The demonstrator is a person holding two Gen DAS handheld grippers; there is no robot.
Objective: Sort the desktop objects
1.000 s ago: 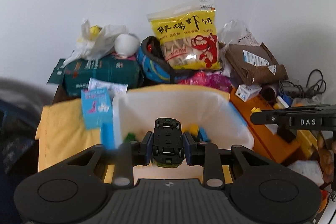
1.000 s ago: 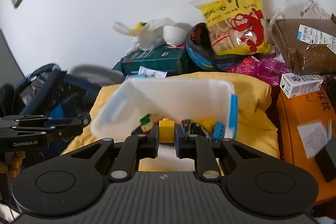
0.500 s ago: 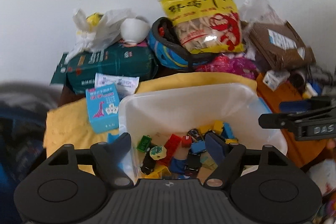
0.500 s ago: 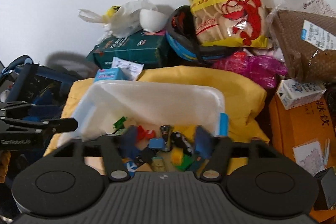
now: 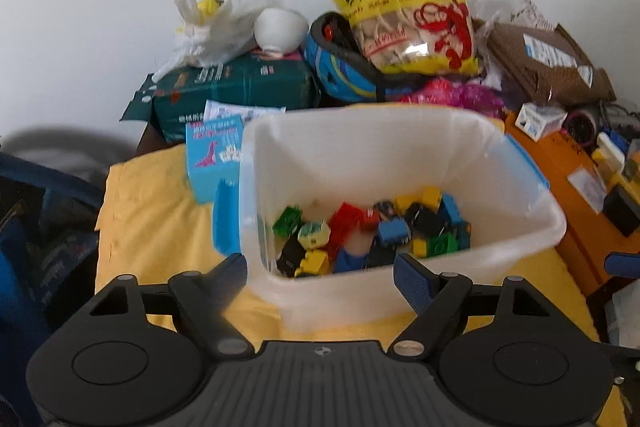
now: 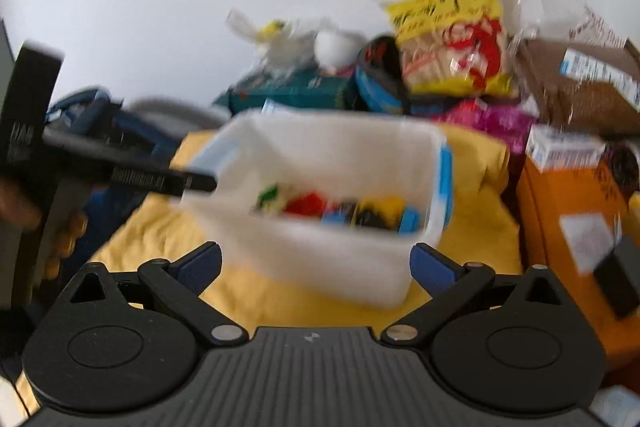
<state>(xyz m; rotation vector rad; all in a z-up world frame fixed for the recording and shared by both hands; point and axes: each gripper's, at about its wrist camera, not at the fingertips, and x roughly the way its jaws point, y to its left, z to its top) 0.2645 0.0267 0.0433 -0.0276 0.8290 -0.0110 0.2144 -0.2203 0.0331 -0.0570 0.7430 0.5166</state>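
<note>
A white translucent bin [image 5: 400, 115] with blue side clips stands on a yellow cloth [image 5: 160, 211]. Several coloured toy bricks and small cars [image 5: 360, 231] lie in its bottom. My left gripper [image 5: 320, 275] hovers at the bin's near wall with its jaws opening, and no thing is gripped between the pads. The blurred right wrist view shows the same bin [image 6: 340, 123] and toys [image 6: 340, 207]. My right gripper [image 6: 316, 263] sits just short of the bin's front, its jaws also opening and empty. The left gripper's body [image 6: 120, 171] reaches in from the left there.
Clutter lines the wall behind the bin: a yellow snack bag [image 5: 408, 15], a blue helmet [image 5: 340, 75], a green pack [image 5: 232, 91], a brown parcel [image 5: 548, 63]. A light blue card box [image 5: 214, 155] stands left of the bin and an orange box [image 5: 560, 179] right.
The left gripper let go of a black toy car and the right let go of a yellow brick. Both jaws spread wide. Both grippers sank lower, and the right one shifted sideways.
</note>
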